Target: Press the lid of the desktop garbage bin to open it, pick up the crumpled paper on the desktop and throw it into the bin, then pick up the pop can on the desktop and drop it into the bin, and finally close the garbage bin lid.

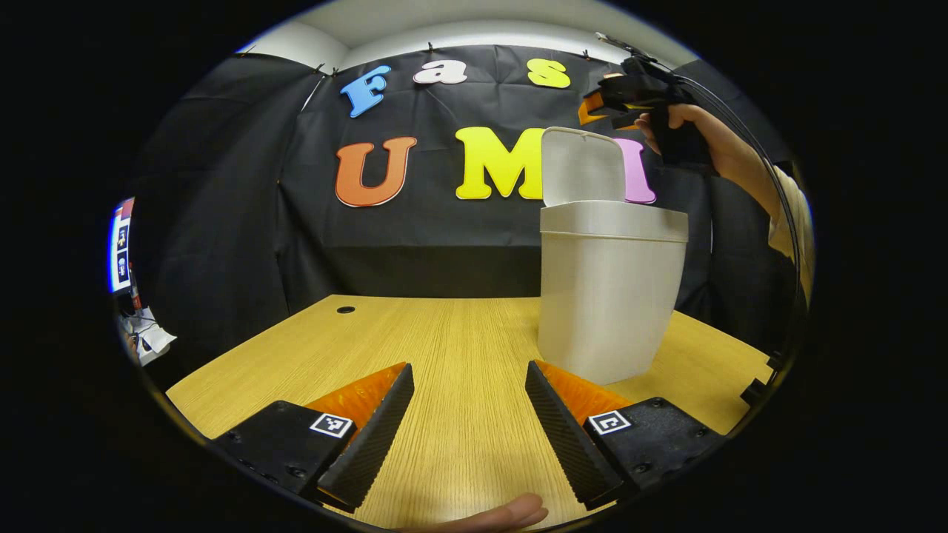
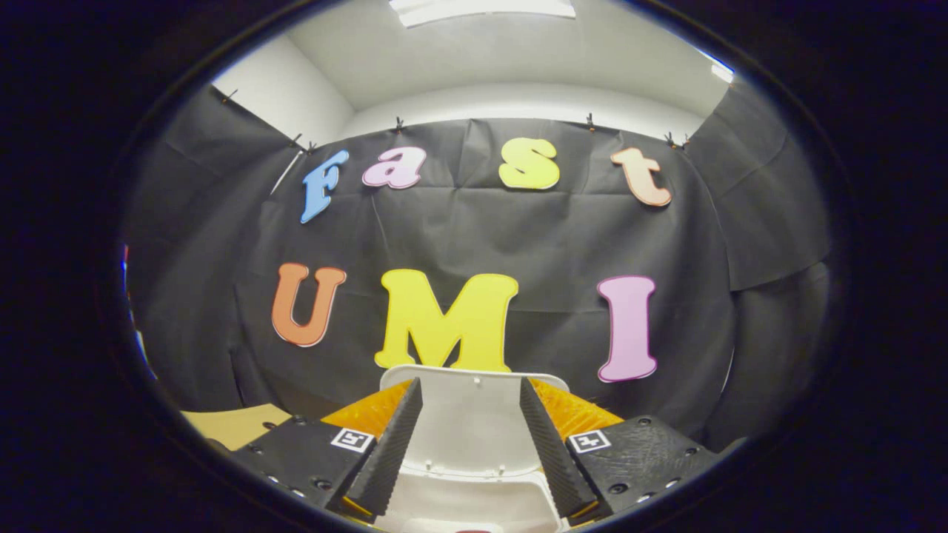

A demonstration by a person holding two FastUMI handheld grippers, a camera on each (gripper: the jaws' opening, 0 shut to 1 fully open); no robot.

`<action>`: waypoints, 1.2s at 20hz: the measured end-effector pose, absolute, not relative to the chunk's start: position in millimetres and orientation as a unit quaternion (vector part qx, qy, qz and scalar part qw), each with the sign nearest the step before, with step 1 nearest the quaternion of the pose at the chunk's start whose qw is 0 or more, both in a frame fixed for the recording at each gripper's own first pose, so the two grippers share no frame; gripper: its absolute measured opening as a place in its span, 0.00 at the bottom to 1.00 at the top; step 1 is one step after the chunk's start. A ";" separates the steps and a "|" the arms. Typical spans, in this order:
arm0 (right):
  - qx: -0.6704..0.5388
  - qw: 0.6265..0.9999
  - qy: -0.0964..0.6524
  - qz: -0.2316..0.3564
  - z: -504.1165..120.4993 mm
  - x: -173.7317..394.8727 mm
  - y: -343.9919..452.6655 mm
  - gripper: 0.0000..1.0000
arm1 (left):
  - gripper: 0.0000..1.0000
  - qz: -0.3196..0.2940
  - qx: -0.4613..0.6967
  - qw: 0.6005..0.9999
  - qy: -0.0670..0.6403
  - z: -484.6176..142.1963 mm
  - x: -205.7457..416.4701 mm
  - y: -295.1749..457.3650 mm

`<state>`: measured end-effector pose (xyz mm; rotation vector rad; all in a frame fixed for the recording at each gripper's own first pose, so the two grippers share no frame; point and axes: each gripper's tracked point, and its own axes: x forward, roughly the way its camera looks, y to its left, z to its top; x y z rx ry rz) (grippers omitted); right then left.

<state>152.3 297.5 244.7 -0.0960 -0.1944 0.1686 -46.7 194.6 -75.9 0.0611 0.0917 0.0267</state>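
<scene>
Fingers of your left gripper (image 1: pixel 468 422) and right gripper (image 2: pixel 470 437) both stand apart holding nothing, yours on the right hovering above the bin (image 1: pixel 609 296), whose lid (image 1: pixel 583 166) stands upright.

bin (image 2: pixel 474 511) interior cut off by frame edge, fingertip (image 1: pixel 511 513) cropped below

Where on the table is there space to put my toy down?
The table is bare left of the bin, back to the small round hole, and forward to the left gripper. It's crowded above the bin's raised lid, where the right gripper hovers.
</scene>
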 end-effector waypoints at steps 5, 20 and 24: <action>-0.035 0.995 -0.077 0.056 269.6 191.6 305.1 0.82 | 0.99 0.005 0.027 0.999 0.032 -69.1 -49.7 194.8; -0.022 0.998 -0.008 0.055 248.6 187.1 292.1 0.82 | 0.99 0.004 0.022 0.999 0.039 -76.7 -57.5 197.5; -0.002 0.997 0.056 0.061 219.8 166.4 284.3 0.83 | 0.99 0.000 0.014 0.999 0.036 -72.6 -61.6 192.0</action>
